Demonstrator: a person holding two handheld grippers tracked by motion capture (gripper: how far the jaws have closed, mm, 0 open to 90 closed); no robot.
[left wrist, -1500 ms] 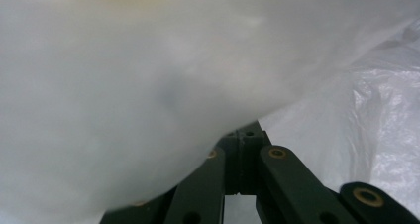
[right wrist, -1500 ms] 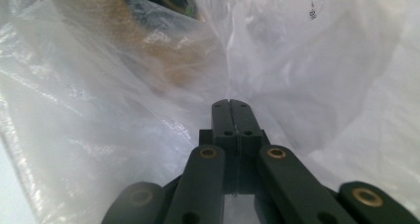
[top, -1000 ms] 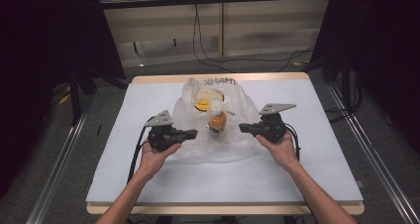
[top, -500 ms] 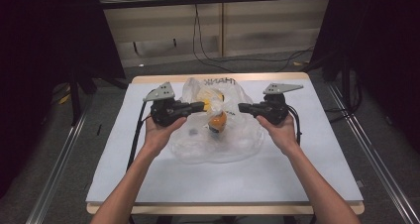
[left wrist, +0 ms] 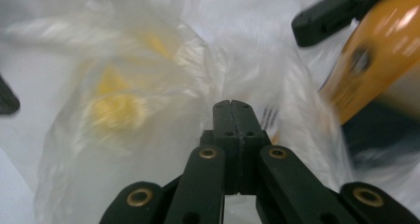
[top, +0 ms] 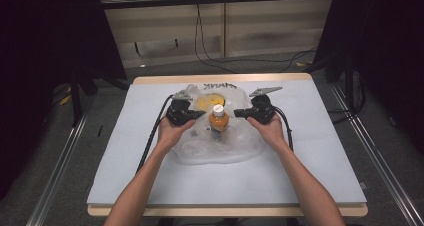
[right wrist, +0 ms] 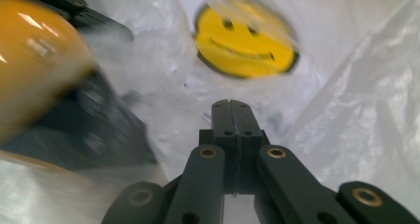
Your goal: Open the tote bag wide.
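A crumpled clear plastic bag [top: 220, 141] lies mid-table with a yellow smiley print [top: 205, 102] [right wrist: 245, 38] on it. Inside stands an orange bottle [top: 218, 120] with a white cap, blurred in the left gripper view [left wrist: 381, 45] and the right gripper view [right wrist: 34, 50]. My left gripper [top: 199, 115] [left wrist: 231, 107] points at the bottle from the left, jaws shut with nothing seen between them, the bag's film [left wrist: 148, 85] just ahead. On the bottle's right, my right gripper [top: 238, 113] [right wrist: 231, 106] is shut too, tips over the bag.
The table [top: 320, 151] is covered in a white sheet with a wooden rim. Black lettering [top: 218, 86] marks the bag's far edge. Cables [top: 210, 56] lie on the floor behind, and metal rails [top: 55, 181] run along both sides.
Both hands have moved from the bag's outer sides away from the person and inward, ending close on either side of the bottle. Both grippers' jaws stayed shut.
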